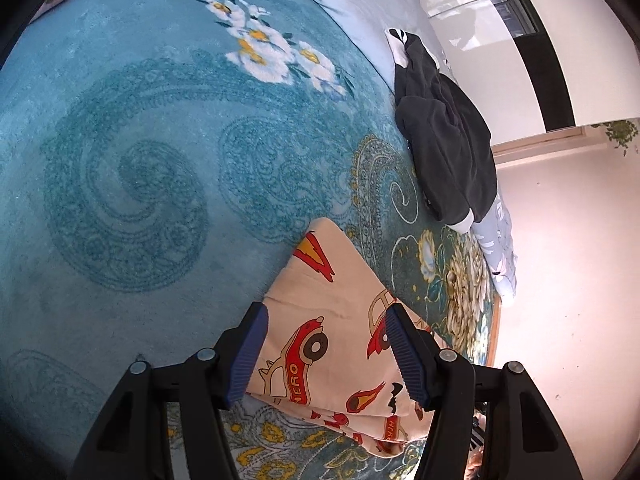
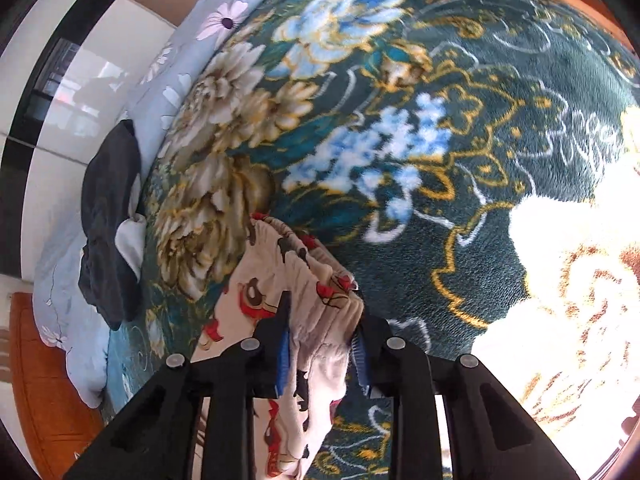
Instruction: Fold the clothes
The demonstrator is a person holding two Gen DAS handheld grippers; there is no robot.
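A teal blanket (image 1: 132,152) with paisley swirls and white flowers fills the left and centre of the left wrist view; its darker floral border (image 2: 460,168) — blue, cream and gold blooms — takes up most of the right wrist view. Along the blanket's edge runs a pale blue sheet (image 2: 176,76), upper left in the right view.

One dark garment (image 1: 448,140), crumpled and unfolded, lies at right of centre in the left view, partly on the blanket's edge and partly on the sheet.

The garment in hand is one pair of cream shorts (image 1: 332,332) printed with red cars, lying at lower centre of both views and already doubled over. The left gripper (image 1: 324,352) hangs over them with jaws spread, a pad on either side of the cloth and neither pressing it. The right gripper (image 2: 320,352) has the gathered waistband (image 2: 312,276) bunched between its jaws, which stand fairly close together — the left pad lies against the cloth, but whether the right pad bites cannot be told.

The step looks like a mid-fold regrasp: the next move calls for a firm pinch at the waistband and a second hold lower on the shorts, so the cloth can be lifted evenly and laid over

Count: two grippers, two garments, one blanket, one sheet
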